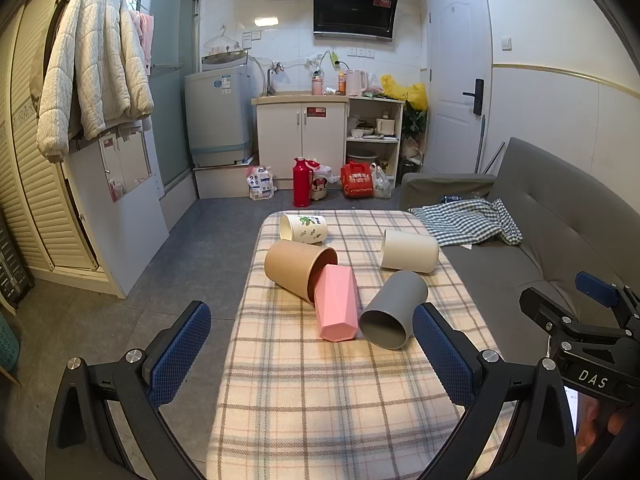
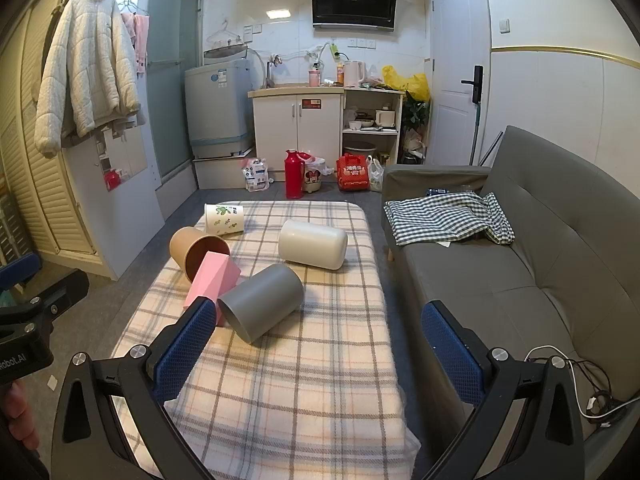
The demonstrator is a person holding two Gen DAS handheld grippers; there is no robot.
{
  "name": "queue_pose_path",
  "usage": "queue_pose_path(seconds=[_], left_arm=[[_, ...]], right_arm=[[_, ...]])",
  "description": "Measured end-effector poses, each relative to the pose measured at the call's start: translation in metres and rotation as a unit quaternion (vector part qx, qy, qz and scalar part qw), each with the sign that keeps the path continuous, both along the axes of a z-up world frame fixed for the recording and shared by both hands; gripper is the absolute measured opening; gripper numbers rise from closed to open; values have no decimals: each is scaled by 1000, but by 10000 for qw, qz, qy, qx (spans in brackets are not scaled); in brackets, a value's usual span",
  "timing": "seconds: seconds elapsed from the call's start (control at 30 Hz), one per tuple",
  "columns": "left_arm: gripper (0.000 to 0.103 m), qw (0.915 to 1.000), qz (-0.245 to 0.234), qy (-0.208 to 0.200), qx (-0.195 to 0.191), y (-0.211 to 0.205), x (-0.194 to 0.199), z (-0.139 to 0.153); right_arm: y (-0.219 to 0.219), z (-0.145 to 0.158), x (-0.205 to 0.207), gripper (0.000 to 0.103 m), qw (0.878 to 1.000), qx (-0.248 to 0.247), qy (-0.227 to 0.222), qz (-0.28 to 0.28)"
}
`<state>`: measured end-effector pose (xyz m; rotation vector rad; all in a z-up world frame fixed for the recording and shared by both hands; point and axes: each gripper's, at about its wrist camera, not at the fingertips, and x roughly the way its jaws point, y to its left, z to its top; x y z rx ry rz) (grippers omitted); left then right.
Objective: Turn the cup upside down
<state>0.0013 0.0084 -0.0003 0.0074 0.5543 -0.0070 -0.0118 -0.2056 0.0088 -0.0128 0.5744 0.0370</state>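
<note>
Several cups lie on their sides on a plaid-covered table point(image 1: 304, 392) point(image 2: 304, 380). A grey cup point(image 1: 394, 310) point(image 2: 262, 306) is nearest, mouth towards me. A pink faceted cup point(image 1: 335, 307) point(image 2: 212, 278) has its far end in the mouth of a brown paper cup point(image 1: 298, 268) point(image 2: 196, 250). A cream cup point(image 1: 410, 250) point(image 2: 313, 243) and a white printed cup point(image 1: 303, 228) point(image 2: 224, 219) lie farther back. My left gripper point(image 1: 312, 354) is open and empty, short of the pink and grey cups. My right gripper point(image 2: 320, 354) is open and empty, just short of the grey cup.
A grey sofa point(image 1: 552, 240) point(image 2: 520, 264) with a checked cloth point(image 1: 468, 222) point(image 2: 444, 216) stands right of the table. Floor lies left of it. A red thermos point(image 1: 302, 182) point(image 2: 293, 174) and bags stand by the kitchen cabinet behind. The right gripper's body point(image 1: 580, 332) shows in the left wrist view.
</note>
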Motion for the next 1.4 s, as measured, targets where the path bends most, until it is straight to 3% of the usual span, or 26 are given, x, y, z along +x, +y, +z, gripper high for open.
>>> queue_pose_path(seconds=[0.93, 1.4], left_arm=[[103, 10000, 61, 14, 5, 6, 0, -9], [103, 9996, 163, 214, 48, 1, 22, -4]], right_arm=[[7, -10, -5, 103, 10000, 37, 29, 86], [8, 8, 31, 103, 9981, -172, 128, 580]])
